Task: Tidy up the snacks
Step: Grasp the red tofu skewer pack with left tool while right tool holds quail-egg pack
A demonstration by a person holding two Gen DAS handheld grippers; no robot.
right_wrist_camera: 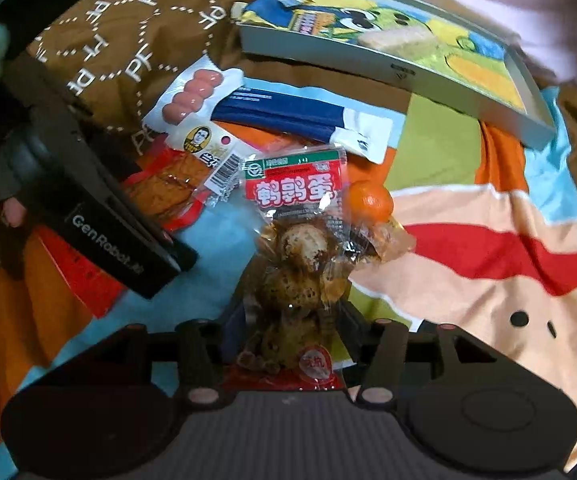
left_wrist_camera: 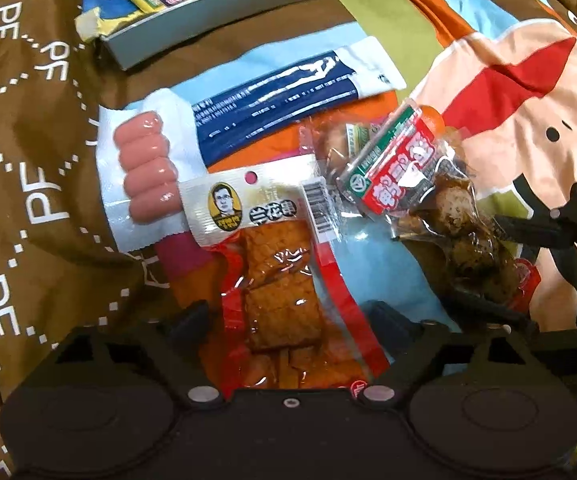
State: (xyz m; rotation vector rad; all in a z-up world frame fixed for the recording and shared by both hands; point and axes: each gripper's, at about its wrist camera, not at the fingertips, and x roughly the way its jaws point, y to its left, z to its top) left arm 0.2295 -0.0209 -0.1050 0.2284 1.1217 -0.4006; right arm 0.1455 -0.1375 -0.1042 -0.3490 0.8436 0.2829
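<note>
Right wrist view: right gripper (right_wrist_camera: 290, 326) is straddling the quail egg packet (right_wrist_camera: 294, 248) mid-blanket (right_wrist_camera: 488, 248), jaws part-open; whether the pads press, I cannot tell. Left gripper (left_wrist_camera: 288, 320) is bracketing the tofu packet (left_wrist_camera: 276, 280), jaws clear. Pickup step; next, closing and carrying to the tray (right_wrist_camera: 428, 76) at the blanket's far edge.

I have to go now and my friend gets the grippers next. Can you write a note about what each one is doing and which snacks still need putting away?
Left gripper: open, straddling the red dried-tofu pack; no grip seen.
Right gripper: jaws on both sides of the clear quail-egg pack with the red label; grip unclear.
Done: a yellow-and-blue cartoon bag and a pale wafer pack lie in the grey shallow tray.
Left on the colourful blanket: tofu, eggs, pink mini-sausage pack, navy-and-white sachet, small orange fruit.
</note>
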